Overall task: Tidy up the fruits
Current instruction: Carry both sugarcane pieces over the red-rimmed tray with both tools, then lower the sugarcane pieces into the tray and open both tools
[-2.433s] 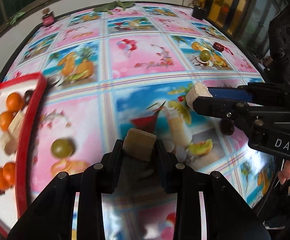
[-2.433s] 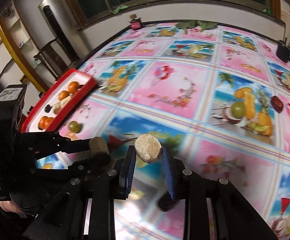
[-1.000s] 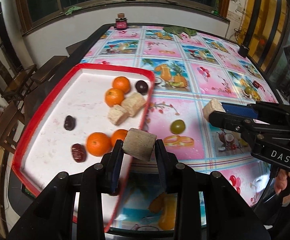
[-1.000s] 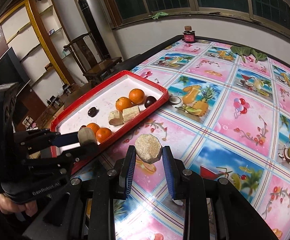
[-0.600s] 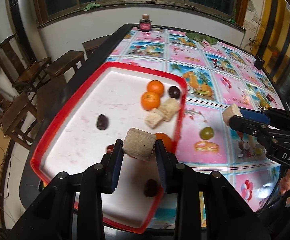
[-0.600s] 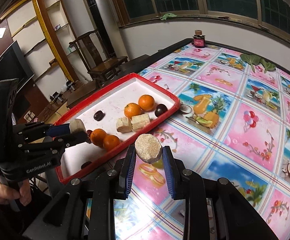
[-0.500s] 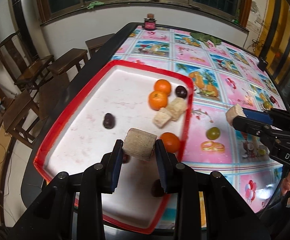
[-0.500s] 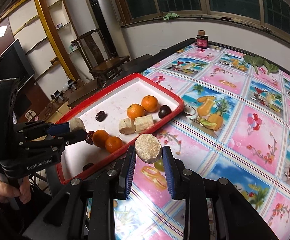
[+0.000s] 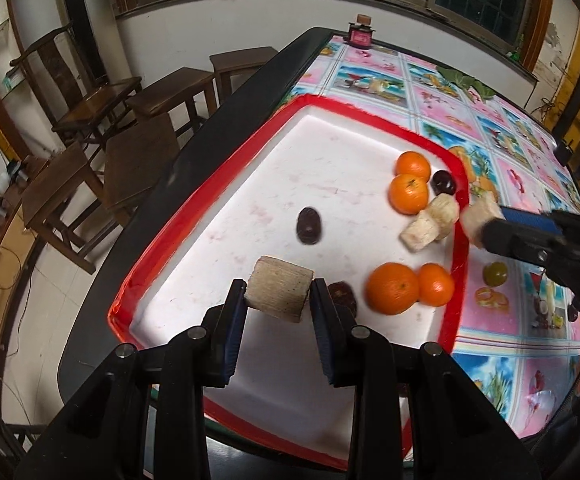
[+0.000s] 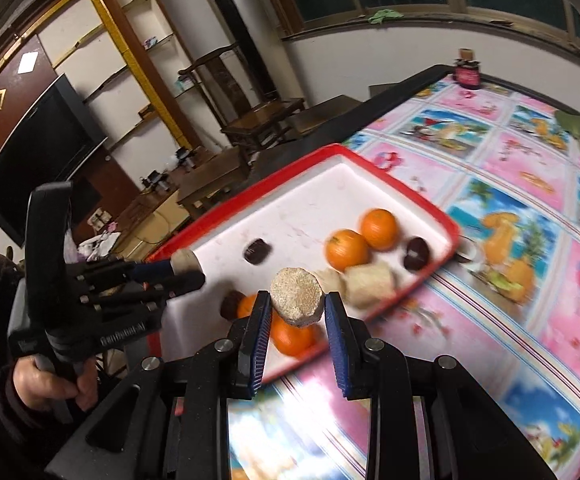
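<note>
Left claw (image 9: 278, 294) clenching tan chunk (image 9: 280, 294), hanging over red tray (image 9: 456, 276) floor near counter's left edge. Right claw (image 10: 297, 307) gripping round chunk (image 10: 297, 297), hovering just outside tray's counter-side rim; left nearer drop.

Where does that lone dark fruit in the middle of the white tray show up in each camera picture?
Left wrist view: dark fruit sits mid-picture, alone on the tray's bare floor.
Right wrist view: dark fruit lies left of centre.
Shared landmark: the orange pair to its right.
</note>
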Demonstrator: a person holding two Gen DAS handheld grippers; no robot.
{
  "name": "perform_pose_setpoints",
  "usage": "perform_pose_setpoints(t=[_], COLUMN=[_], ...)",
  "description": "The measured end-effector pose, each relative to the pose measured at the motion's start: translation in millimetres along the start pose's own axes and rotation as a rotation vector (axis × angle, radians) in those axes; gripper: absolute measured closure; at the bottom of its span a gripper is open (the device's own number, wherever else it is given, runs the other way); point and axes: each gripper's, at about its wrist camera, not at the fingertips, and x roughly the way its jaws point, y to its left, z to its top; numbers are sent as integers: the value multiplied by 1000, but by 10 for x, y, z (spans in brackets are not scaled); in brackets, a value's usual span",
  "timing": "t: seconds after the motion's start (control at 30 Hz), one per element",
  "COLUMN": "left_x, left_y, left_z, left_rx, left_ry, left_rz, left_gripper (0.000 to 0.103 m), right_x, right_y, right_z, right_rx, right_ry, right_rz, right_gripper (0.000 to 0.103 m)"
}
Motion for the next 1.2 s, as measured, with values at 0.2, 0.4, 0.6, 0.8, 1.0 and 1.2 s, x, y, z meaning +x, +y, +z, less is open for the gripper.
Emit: perform_pose_setpoints(t=[0.2,0.4,0.6,0.8,1.0,1.2], left_x=[91,190,238,239,236,229], left_y=[114,182,191,210,218,266], left_z=[-67,-96,-106,-97,-92,-94], left_rx=[-20,-41,-47,-50,-53,-75], left_ry=[25,55,59,55,52,47], left_rz=[2,-37,-47,-55,-58,-80], left_gripper=[73,73,73,73,73,73], right_x=[375,664,862,949,985,960], right_y=[235,318,302,335,394,433], right_z=[151,184,161,137,111,98], right_rx=[-57,-109,-135,-173,-190,-185], right_ry=[46,82,115,117,123,118], right_rz=[15,-44,-90,-124,-134,-134], right_gripper=[76,76,76,75,75,66])
